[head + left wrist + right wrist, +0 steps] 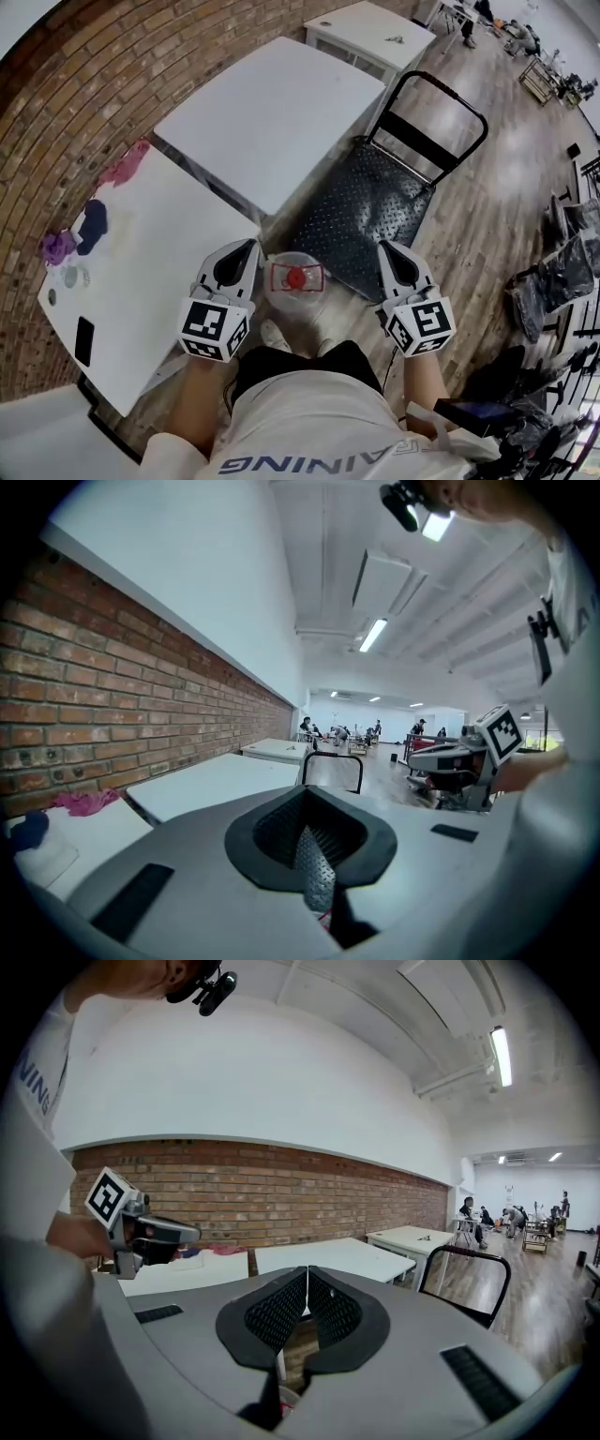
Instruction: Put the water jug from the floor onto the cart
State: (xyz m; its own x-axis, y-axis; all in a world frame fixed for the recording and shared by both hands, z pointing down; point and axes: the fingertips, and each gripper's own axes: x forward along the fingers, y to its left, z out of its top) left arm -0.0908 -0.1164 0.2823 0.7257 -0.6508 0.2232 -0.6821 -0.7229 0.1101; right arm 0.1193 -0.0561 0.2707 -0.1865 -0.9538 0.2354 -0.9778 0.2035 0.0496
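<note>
Standing on the floor point(487, 187) in the head view, the water jug point(297, 281) is seen just before the cart point(375, 211), between the left gripper point(249, 247) and the right gripper point(387, 249). In the left gripper view, the jaws are seen pressed together, with nothing held. In the right gripper view, the jaws are likewise closed and empty, with the jug glimpsed below them.

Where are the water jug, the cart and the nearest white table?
water jug point(296, 277), head view, red cap
cart point(370, 214), head view, black deck
nearest white table point(159, 244), head view, bare top
</note>
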